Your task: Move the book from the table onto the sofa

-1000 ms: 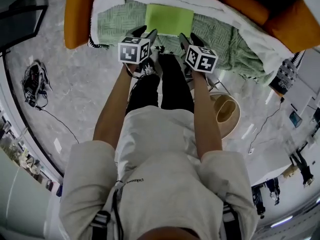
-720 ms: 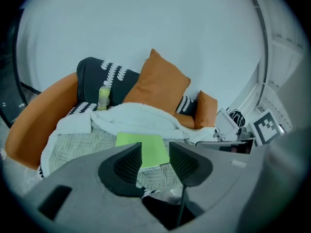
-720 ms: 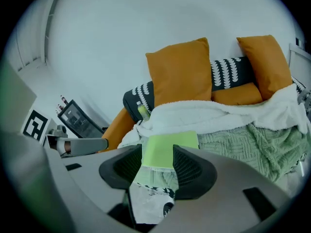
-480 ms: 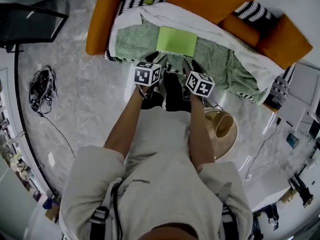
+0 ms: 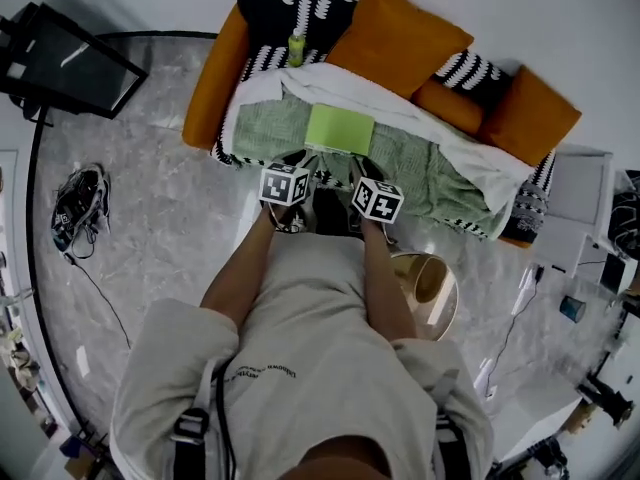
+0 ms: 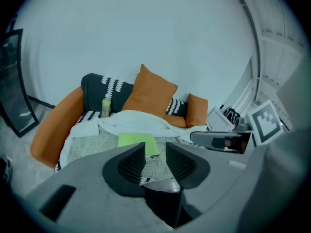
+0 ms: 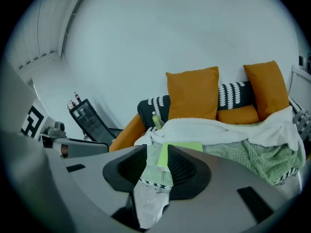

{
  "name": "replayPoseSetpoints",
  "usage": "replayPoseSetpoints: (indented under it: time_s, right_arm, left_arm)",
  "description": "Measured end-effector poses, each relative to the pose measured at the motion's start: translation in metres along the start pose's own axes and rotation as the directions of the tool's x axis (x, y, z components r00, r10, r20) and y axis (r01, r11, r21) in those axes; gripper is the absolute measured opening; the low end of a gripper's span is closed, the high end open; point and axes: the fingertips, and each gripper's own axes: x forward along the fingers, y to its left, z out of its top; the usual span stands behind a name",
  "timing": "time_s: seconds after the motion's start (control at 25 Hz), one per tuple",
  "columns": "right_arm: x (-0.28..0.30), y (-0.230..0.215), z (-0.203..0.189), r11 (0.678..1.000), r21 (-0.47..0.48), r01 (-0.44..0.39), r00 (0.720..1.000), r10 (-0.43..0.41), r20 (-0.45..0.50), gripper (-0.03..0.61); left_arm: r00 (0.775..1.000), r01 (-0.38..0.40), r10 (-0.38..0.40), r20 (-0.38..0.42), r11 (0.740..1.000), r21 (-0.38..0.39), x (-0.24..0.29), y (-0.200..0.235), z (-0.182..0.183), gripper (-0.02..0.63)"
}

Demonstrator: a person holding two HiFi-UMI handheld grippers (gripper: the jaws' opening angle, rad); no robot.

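Green book is seen lying flat on the pale green blanket that is spread over the seat of the orange sofa, just in front of a white throw and well inside the seat's front edge. The placing is judged to be done, so what remains is a clean retreat.

For that, both tools are best kept clear of the blanket's fringe, so that no fabric is snagged and the book is not dragged. A last check that the book rests fully on the seat is also advised.

The left hand-held gripper and the right hand-held gripper are held side by side before the person's torso. The forearms are stretched forward and the tips are aimed obliquely down at the sofa's near edge, short of the book and not touching it. On each, the jaws have just been closing and are left partly apart. Nothing is gripped between them; only blanket and floor are seen through the gaps.
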Motion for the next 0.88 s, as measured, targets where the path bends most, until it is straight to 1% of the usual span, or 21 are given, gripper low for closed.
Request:
replayPoseSetpoints:
  time_s: [0.08,0.16,0.32,0.36,0.4,0.6,0.76,0.88]
  right_arm:
    - [-0.003,0.011,0.000,0.998,-0.060,-0.010,1.000,0.009,-0.010,0.108]
    - [-0.005,0.018,-0.001,0.994,-0.108,-0.012,1.000,0.011,-0.015,0.097]
    - [-0.009,0.020,-0.001,0.990,-0.139,-0.001,1.000,0.000,-0.007,0.070]
    - [-0.009,0.020,-0.001,0.989,-0.149,0.002,1.000,-0.004,-0.010,0.062]
    - [-0.009,0.020,-0.002,0.987,-0.159,0.007,1.000,-0.010,-0.013,0.055]
    - [-0.018,0.020,0.003,0.988,-0.156,0.019,1.000,-0.019,0.005,0.009]
    - [-0.018,0.011,0.005,0.991,-0.126,0.034,0.999,-0.033,0.008,0.007]
    - [-0.017,0.012,0.000,0.992,-0.125,0.031,1.000,-0.032,0.001,0.006]
  left_arm:
    - [1.000,0.005,-0.005,0.013,1.000,0.007,-0.008,-0.004,0.000,0.127]
    - [1.000,0.003,-0.003,0.013,0.999,0.032,-0.012,-0.007,-0.003,0.112]
    - [0.999,0.014,-0.017,0.041,0.998,0.066,-0.011,-0.014,0.004,0.064]
    - [0.999,0.022,-0.026,0.047,0.997,0.071,-0.011,-0.016,0.007,0.030]
    - [0.998,0.030,-0.034,0.050,0.997,0.076,-0.012,-0.017,0.008,0.018]
    - [0.997,0.022,-0.028,0.072,0.996,0.082,-0.016,-0.017,0.014,0.011]
    - [0.997,0.020,-0.027,0.074,0.996,0.086,-0.014,-0.015,0.015,0.011]
    - [0.996,0.016,-0.020,0.083,0.998,0.054,-0.019,-0.009,0.010,0.011]
